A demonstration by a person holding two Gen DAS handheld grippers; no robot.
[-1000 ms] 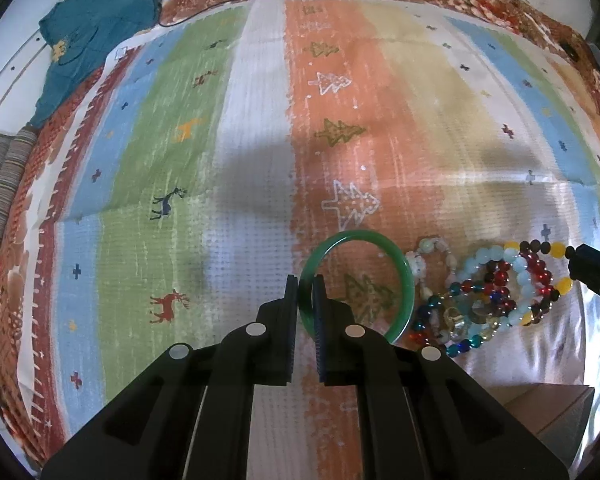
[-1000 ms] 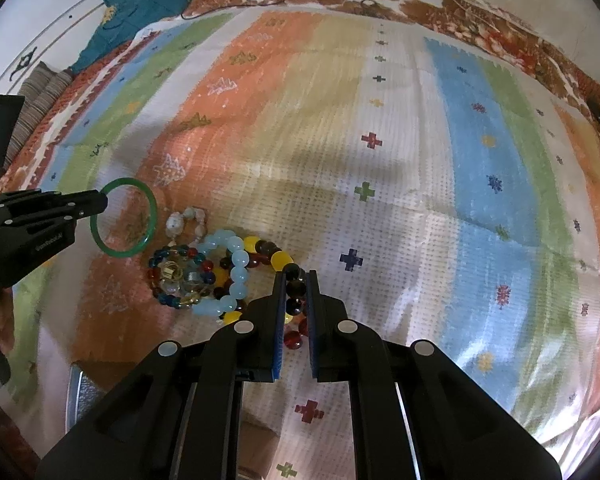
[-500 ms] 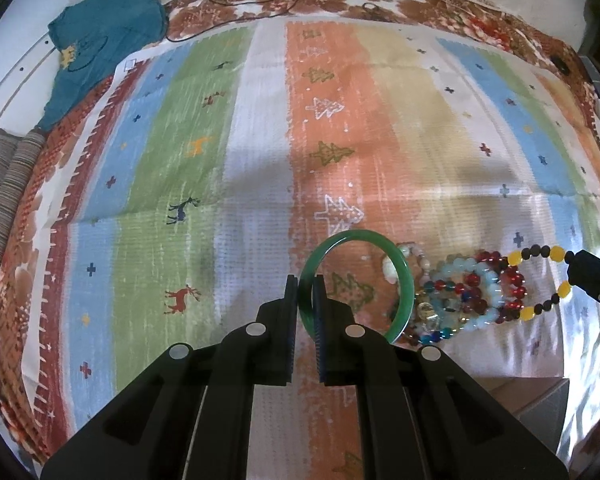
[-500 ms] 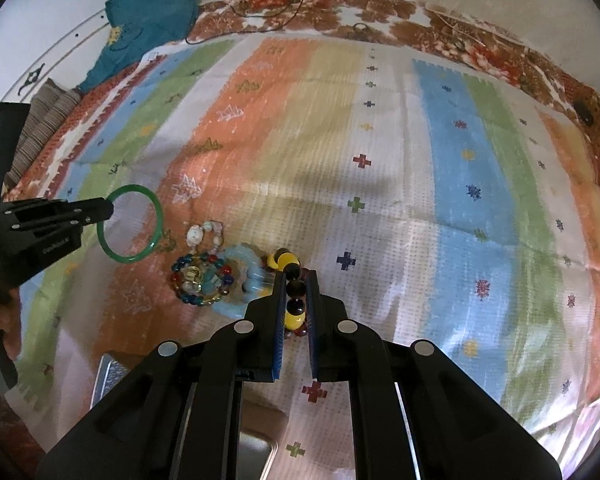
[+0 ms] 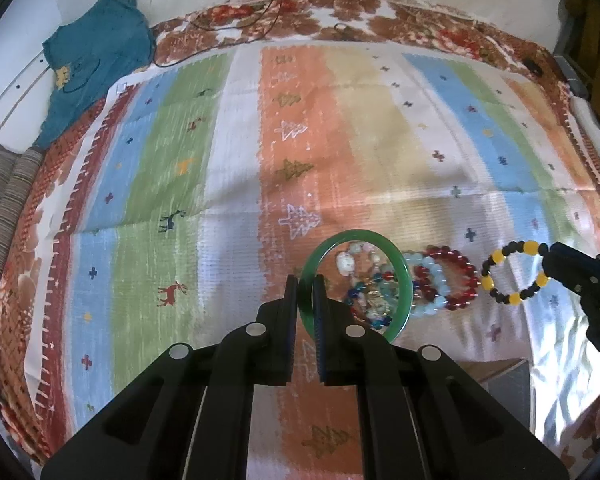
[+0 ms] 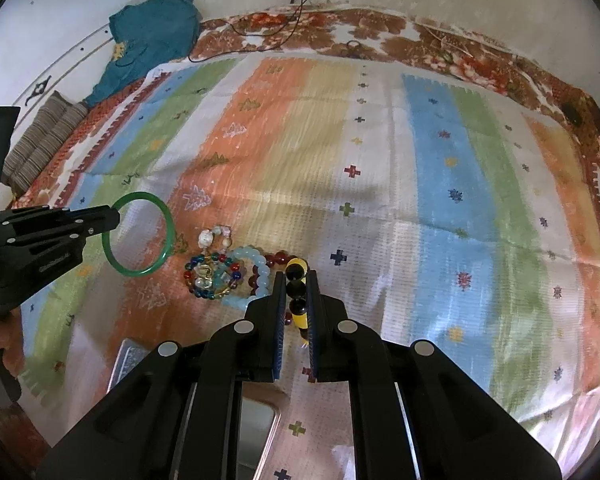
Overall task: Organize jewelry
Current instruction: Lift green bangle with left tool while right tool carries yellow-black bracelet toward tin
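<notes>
Jewelry lies and hangs over a striped blanket (image 5: pixel 236 200) patterned with trees and deer: the left gripper (image 5: pixel 306 284) is clamped on the rim of a green bangle (image 5: pixel 404 280), held clear of the cloth, while the right gripper (image 6: pixel 296 284) is pinched on a black-and-yellow bead bracelet (image 5: pixel 516 272), which dangles in a loop from its tips. Between and below them, a cluster of bracelets rests on the orange stripe: a red bead bracelet (image 5: pixel 460 276), a pale blue bead bracelet (image 6: pixel 256 268), a multicoloured glass one (image 6: pixel 208 276) and a whitish stone one (image 6: pixel 212 236), touching or overlapping. A teal garment (image 5: pixel 96 52) lies at the blanket's far left corner
</notes>
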